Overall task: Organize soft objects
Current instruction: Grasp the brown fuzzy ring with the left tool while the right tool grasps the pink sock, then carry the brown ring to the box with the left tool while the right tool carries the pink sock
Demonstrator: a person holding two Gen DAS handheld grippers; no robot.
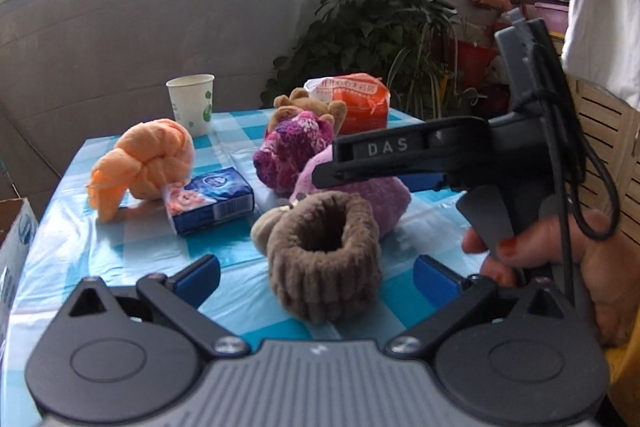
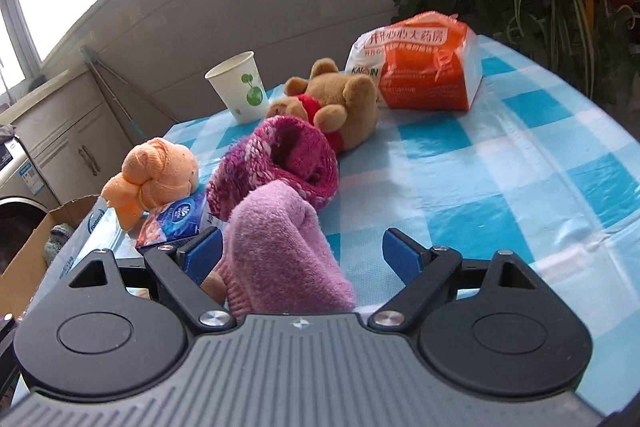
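Counter (image 2: 500, 163): covered by a blue-and-white checked plastic cloth; it carries every item below.
Cardboard box (image 2: 28, 259): open, beside the counter's left edge and lower than it.
Pharmacy bag (image 2: 424, 75): orange and white, at the far side, just beyond the teddy bear.
Teddy bear (image 2: 340, 103): brown with a red top, lying on its side, long axis running left to right, head toward the paper cup.
Magenta knit sock (image 2: 280, 163): crumpled, its opening facing up and toward the right wrist camera; it touches the teddy bear behind it.
Lilac fuzzy sock (image 2: 280, 251): long axis running from the right gripper toward the magenta sock, its far end resting against that sock; its near end lies between the gripper's fingers.
Brown ribbed sock (image 1: 324, 259): rolled into a stubby ring, opening tilted up and away; it sits just ahead of the left gripper, touching the lilac sock behind.
Orange knotted towel (image 1: 148, 163): on the left, tail pointing to the left edge, resting against the tissue pack.
Tissue pack (image 1: 212, 199): blue, flat, long axis left to right.
Paper cup (image 1: 192, 103): upright, far left.
Left gripper (image 1: 318, 277): released, jaws wide, holding nothing.
Right gripper (image 2: 302, 255): released, jaws spread on either side of the lilac sock, not clamping it.
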